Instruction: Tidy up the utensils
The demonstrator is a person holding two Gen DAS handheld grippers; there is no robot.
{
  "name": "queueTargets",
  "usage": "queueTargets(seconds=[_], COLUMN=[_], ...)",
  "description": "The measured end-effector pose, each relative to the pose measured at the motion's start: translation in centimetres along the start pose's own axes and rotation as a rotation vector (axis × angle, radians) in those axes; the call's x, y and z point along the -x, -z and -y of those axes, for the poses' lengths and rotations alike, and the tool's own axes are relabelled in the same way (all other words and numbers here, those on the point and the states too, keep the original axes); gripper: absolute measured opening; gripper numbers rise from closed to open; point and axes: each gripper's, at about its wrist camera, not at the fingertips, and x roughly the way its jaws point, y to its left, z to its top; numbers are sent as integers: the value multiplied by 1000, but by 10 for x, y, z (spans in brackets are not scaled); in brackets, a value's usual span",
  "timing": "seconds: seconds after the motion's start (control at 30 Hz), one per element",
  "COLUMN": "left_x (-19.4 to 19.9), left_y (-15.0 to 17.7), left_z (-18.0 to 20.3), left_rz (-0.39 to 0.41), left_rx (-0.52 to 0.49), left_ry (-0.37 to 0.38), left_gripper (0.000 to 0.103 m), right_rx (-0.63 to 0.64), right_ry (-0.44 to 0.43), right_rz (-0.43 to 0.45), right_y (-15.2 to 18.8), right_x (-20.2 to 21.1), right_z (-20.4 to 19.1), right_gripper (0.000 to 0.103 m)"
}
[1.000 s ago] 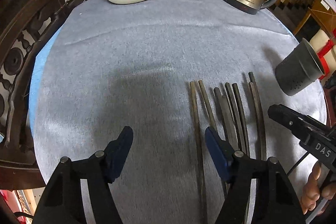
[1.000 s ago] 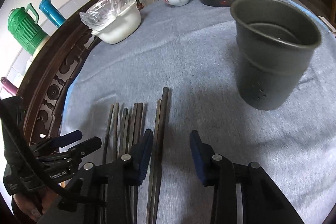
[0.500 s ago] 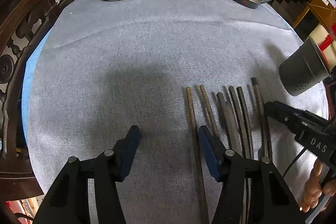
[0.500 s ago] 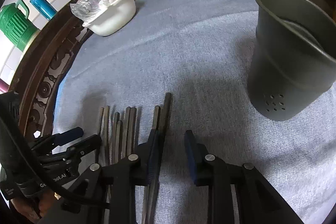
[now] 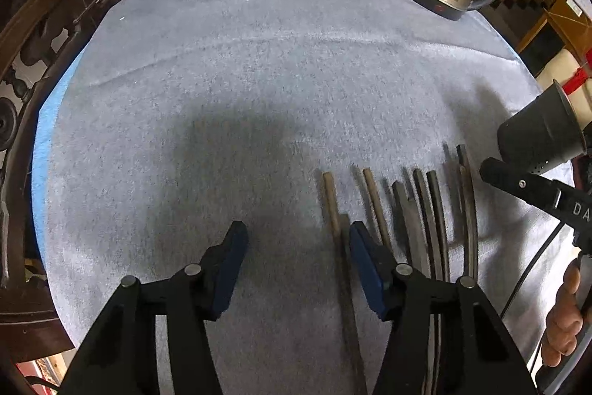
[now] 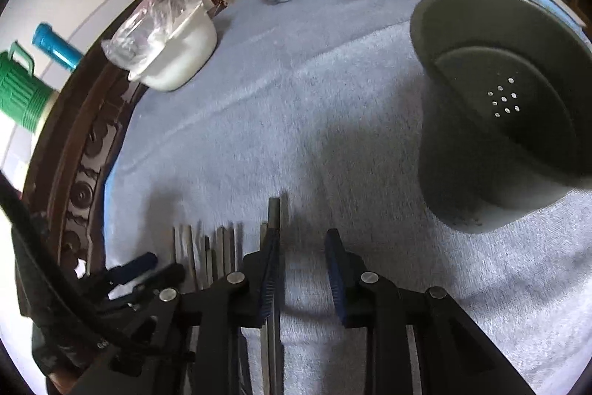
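We lower both hand-held grippers onto chopsticks (image 5: 431, 210) laid beside the holder (image 6: 507, 106): left hand-held gripper (image 5: 296, 247) closing, nothing pinched; right hand-held gripper (image 6: 301, 269) half-open, gripping nothing.

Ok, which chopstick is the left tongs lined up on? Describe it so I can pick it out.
Start at the dark grey holder at the cloth's right edge and follow the row of chopsticks leftward. It is the end one, lying apart from the rest: light brown, between the closing left tongs, not yet gripped.
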Motion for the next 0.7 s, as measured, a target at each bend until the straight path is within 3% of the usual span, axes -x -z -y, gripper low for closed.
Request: queueTargets(seconds=[0.13, 0.2, 0.4, 0.43, 0.53, 0.7], left_x=[-7, -9, -16, -19, -21, -4], left_y=[-12, -16, -27, -30, -34, -29], left_z=[7, 8, 10, 11, 11, 1], left_rz=[-4, -5, -22, -24, -27, -1], left_rx=[-14, -14, 2, 5, 26, 46], left_ry=[10, 21, 77, 84, 120, 144], left_gripper=[44, 30, 11, 9, 8, 6], right_rx=[5, 3, -20, -23, -31, -3], right_ry=[2, 25, 61, 64, 60, 50], right_rz=[4, -9, -72, -67, -48, 15], right_y=[-7, -11, -19, -19, -19, -15], right_x=[-3, -8, -30, -31, -29, -8], right_z=[-9, -14, -21, -21, -24, -28], right_gripper=[29, 29, 28, 28, 9, 8])
